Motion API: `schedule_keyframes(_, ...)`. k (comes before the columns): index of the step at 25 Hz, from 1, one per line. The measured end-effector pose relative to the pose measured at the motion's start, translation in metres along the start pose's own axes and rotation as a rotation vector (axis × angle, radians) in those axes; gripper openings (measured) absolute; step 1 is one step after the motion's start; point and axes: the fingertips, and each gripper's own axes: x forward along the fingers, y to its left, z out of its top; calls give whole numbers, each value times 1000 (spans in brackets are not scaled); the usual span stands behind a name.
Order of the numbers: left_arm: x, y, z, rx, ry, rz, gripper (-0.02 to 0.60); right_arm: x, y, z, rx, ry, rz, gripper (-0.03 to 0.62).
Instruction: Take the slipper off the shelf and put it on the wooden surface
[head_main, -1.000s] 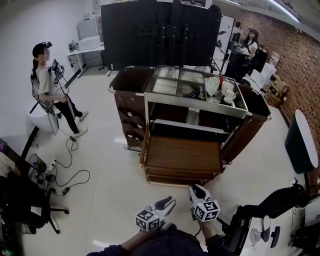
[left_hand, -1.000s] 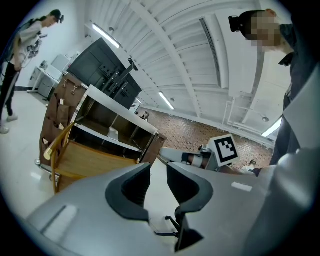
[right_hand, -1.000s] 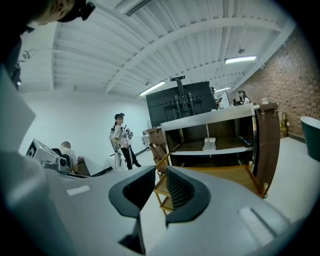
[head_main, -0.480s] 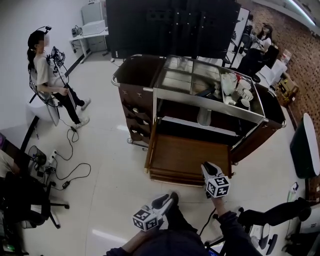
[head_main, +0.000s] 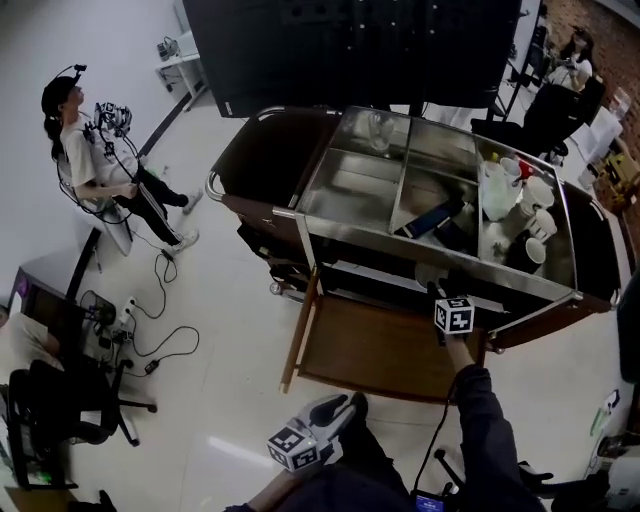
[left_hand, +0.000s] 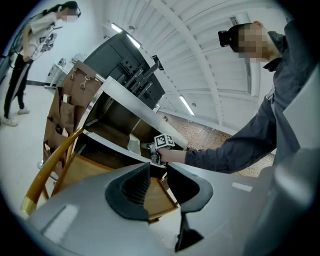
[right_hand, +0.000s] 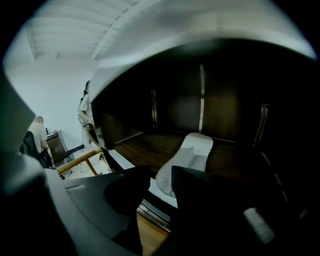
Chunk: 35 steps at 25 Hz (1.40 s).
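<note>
1 white slipper (right_hand: 187, 152) lies on the cart's shelf (right_hand: 142, 142), long axis running from the shelf's front edge inward. Right tongs (right_hand: 160, 175) are opening; the slipper's near end shows in their gap, unpinched. Left tongs (left_hand: 157, 172) stand spread and empty. The cart's top tray (head_main: 350, 190) holds white cups (head_main: 538, 192).

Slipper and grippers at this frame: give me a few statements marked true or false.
1. The slipper lies on the dark shelf inside the cart. True.
2. The right gripper is clamped on the slipper. False: its jaws are opening and do not press on it; the slipper lies just ahead of them.
3. The left gripper reaches into the cart. False: it hangs low by the person, jaws apart, nothing between them.
4. The wooden surface sticks out below the shelf, with no slipper on it. True.
</note>
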Motion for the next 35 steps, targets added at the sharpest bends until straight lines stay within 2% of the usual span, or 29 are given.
schedule_keyframes(3, 29, 6, 21, 2, 5, 19, 109, 55, -49, -13, 49, 76, -63, 127)
schedule_keyframes(6, 43, 10, 31, 23, 10, 47, 109, 86, -64, -8, 40, 93, -104, 126)
schedule_keyframes(7, 47, 13, 31, 31, 13, 53, 109, 91, -66, -5, 34, 99, -115, 114)
schedule_keyframes(9, 51, 19, 29, 33, 20, 64, 109, 95, -66, 2, 22, 110, -132, 46)
schedule_keyframes(13, 54, 20, 26, 19, 34, 52, 109, 76, -54, 4, -13, 93, -135, 6)
schedule_keyframes(17, 57, 12, 11, 38, 68, -15, 109, 14, -4, -17, -39, 10, -71, 5)
schedule_keyframes(21, 45, -10, 2, 72, 88, -87, 109, -62, 58, -73, -28, -40, -66, 5)
schedule_keyframes(25, 7, -24, -6, 91, 80, -111, 109, -105, 115, -148, 19, 33, -86, 5)
schedule_keyframes(28, -29, -29, -13, 93, 58, -104, 109, -103, 135, -191, 54, 117, -103, 9)
schedule_keyframes(31, -67, -35, -20, 118, 36, -98, 109, -105, 150, -199, 80, 156, -122, 51)
schedule_keyframes(35, -114, -44, -37, 126, 19, -99, 109, -154, 194, -175, 92, 57, -99, 51)
